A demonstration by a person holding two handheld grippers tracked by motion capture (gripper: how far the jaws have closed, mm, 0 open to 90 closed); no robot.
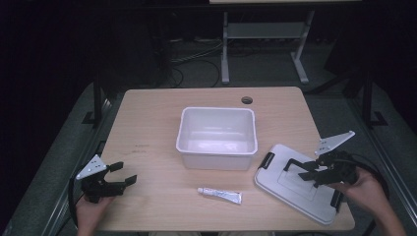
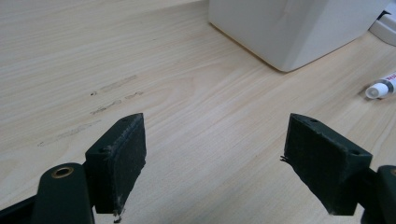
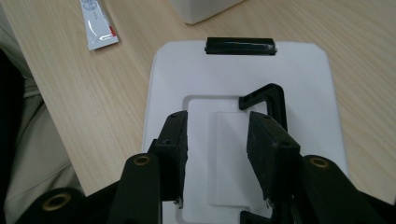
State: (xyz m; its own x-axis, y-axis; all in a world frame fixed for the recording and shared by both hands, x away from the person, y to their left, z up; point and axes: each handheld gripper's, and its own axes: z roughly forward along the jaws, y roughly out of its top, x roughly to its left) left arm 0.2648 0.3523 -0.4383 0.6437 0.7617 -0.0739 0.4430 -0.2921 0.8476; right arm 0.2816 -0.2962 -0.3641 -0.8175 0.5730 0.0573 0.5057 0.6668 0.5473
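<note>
White plastic lid (image 1: 295, 183) with black handle (image 3: 266, 100) lies flat at the table's (image 1: 157, 123) right front, under your right gripper (image 3: 217, 140); its jaws are parted, gripping nothing, with the handle beside them. Your left gripper (image 2: 215, 154) stands open over bare wood. Between them, the white tub (image 1: 217, 137) and small tube (image 1: 220, 195).

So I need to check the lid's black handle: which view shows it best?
The right gripper view: the black handle stands up from the white lid, close and sharp. The high view shows the handle small, beside the right gripper. The left gripper view catches just a lid corner.
</note>
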